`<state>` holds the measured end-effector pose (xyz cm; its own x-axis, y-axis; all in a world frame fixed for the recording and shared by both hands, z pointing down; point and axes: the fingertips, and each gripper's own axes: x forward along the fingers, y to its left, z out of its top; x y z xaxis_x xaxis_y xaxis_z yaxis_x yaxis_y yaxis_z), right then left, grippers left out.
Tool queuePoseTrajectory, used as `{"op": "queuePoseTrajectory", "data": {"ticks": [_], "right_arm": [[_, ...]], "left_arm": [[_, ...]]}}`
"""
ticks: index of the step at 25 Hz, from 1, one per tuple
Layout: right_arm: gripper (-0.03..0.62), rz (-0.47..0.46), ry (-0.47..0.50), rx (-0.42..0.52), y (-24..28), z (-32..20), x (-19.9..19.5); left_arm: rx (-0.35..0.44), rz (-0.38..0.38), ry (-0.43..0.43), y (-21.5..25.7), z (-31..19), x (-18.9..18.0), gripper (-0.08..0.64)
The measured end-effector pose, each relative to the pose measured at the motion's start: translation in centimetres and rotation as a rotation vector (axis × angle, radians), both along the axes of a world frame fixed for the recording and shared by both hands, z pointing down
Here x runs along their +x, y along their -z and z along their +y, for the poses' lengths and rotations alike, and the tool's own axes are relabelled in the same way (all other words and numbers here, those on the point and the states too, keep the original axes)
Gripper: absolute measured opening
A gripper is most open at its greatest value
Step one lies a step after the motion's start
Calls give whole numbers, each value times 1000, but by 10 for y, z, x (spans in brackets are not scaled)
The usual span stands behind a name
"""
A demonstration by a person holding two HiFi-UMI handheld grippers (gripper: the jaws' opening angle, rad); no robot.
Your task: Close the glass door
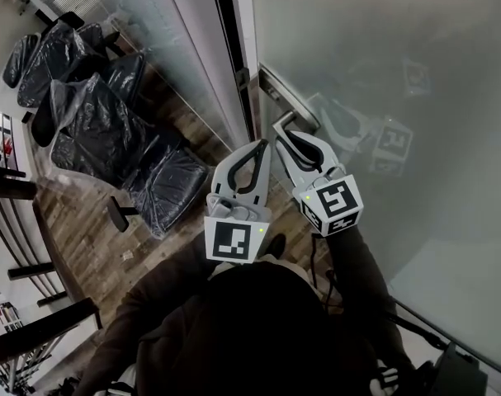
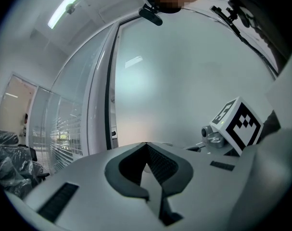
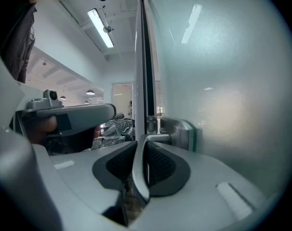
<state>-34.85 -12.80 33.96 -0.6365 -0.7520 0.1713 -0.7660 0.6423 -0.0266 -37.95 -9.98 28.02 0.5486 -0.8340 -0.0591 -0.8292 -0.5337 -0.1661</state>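
Gripping the handle (image 3: pixel 158 138) with the right claw (image 3: pixel 145 146), jaws pinched against both sides of the lever. Holding the left claw (image 2: pixel 146 146) pressed together on nothing, just beside the right one and off the glass. Standing close up to the frosted glass door (image 1: pixel 382 64), straight ahead of both claws and filling the right side of the head view. Worth noting for the coming move: handle already inside the right claw, lever running level from its plate on the glass toward the door's edge, with the frame (image 1: pixel 232 56) just left of that edge. Right hand therefore nearer and doing the work, left merely alongside. Judging by the thin dark strip between edge and frame, probably only a narrow gap left to shut. Cannot tell whether by pushing or pulling. Beyond the frame, plastic-wrapped chairs (image 1: pixel 93 122) on the wooden floor (image 1: pixel 85 229), well apart from the door.
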Motion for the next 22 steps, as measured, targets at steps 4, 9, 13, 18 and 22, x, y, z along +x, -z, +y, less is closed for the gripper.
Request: {"op": "queuePoseTrajectory", "data": {"ticks": [4, 9, 13, 18, 22], "right_arm": [[67, 3, 7, 0, 1, 5, -4], [67, 4, 18, -1, -1, 6, -7], [66, 4, 21, 0, -5, 12, -10], [66, 7, 28, 4, -4, 18, -16], [66, 12, 34, 6, 3, 24, -23]], "left_arm": [[17, -18, 1, 5, 4, -5, -3], [22, -18, 2, 7, 3, -4, -4], [26, -21, 0, 4, 8, -5, -3], [36, -33, -5, 7, 12, -7, -3], [35, -25, -9, 14, 17, -11, -3]]}}
